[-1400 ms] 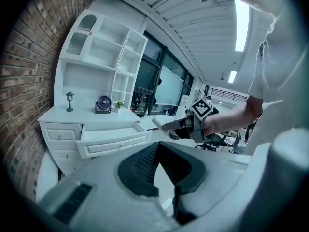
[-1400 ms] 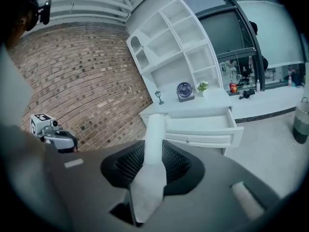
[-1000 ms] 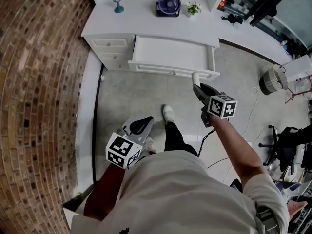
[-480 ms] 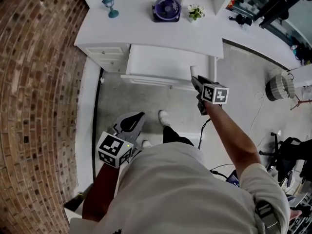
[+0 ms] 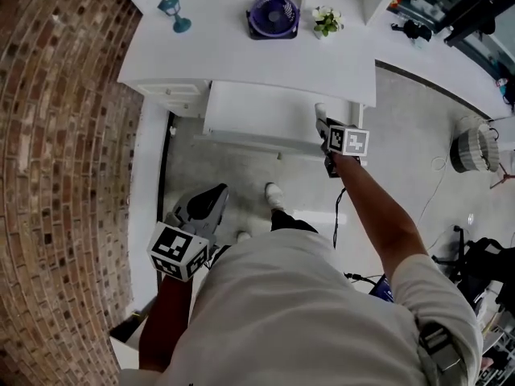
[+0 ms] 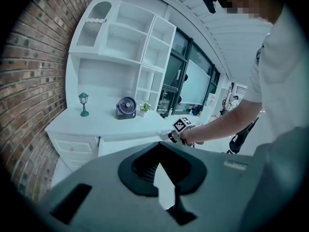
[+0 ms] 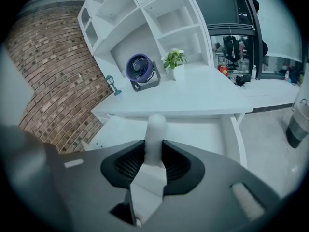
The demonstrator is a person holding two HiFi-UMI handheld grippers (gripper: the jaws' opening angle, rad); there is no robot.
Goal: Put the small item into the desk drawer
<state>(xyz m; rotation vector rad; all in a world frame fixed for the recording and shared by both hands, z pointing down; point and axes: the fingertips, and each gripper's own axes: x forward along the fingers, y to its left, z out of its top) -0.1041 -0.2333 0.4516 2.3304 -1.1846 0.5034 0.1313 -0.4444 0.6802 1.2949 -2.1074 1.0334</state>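
White small item (image 7: 155, 125) sits pinched in the right gripper (image 7: 154, 145), over the open drawer (image 5: 249, 109) at twelve o'clock. Left gripper (image 6: 160, 149), at seven o'clock, is pressed together and empty.

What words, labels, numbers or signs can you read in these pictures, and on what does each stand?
No words or numbers are readable.
Cubes on left gripper and right gripper: black-and-white square marker patterns, no letters.
Pale label on right gripper's body: blurred, unreadable.
The small item in right gripper: plain white, no print.
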